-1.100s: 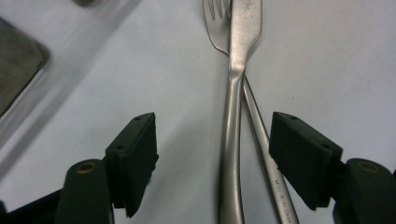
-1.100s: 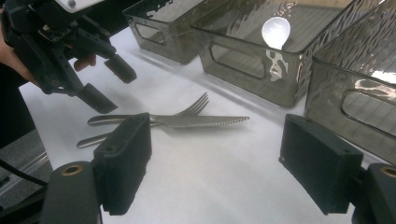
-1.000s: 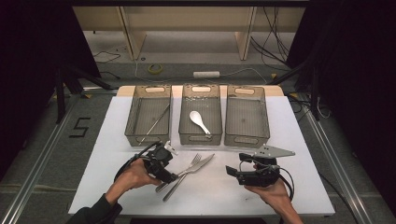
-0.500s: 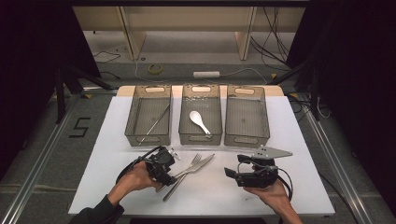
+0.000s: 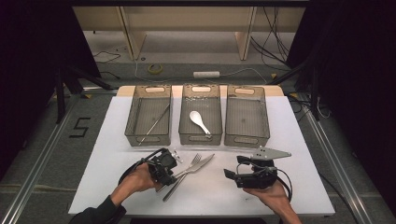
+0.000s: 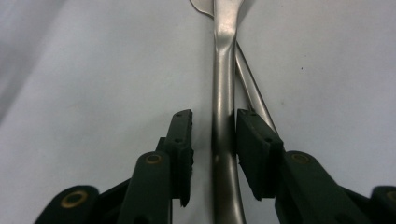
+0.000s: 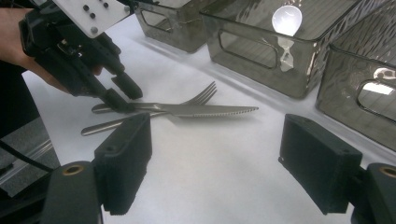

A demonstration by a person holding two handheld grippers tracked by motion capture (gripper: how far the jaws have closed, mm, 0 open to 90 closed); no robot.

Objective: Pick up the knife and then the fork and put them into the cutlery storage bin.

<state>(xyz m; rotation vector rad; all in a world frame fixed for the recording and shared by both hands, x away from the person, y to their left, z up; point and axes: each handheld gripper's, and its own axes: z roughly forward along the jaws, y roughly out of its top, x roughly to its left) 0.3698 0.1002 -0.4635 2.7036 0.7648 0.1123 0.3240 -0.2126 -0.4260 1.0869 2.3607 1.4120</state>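
- Knife [image 5: 189, 170] flat on the desk [image 5: 299, 140], just below the middle bin [image 5: 201, 114]; long axis from 7 to 1 o'clock in the high view, blade tip at 1 o'clock, crossed by a fork [image 5: 184, 175].
- Left hand-held gripper [image 6: 212, 140] astride the knife handle, jaws just closing, one pad touching, other with a gap.
- Right hand-held gripper [image 7: 215, 158] spread wide, gripping nothing, at 3 o'clock from the knife.

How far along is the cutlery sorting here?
Done: a white spoon lies in the middle grey bin and a thin metal rod in the left bin. In hand: the left gripper has been closing around the steel knife handle. Left: the steel fork; the right bin is empty.
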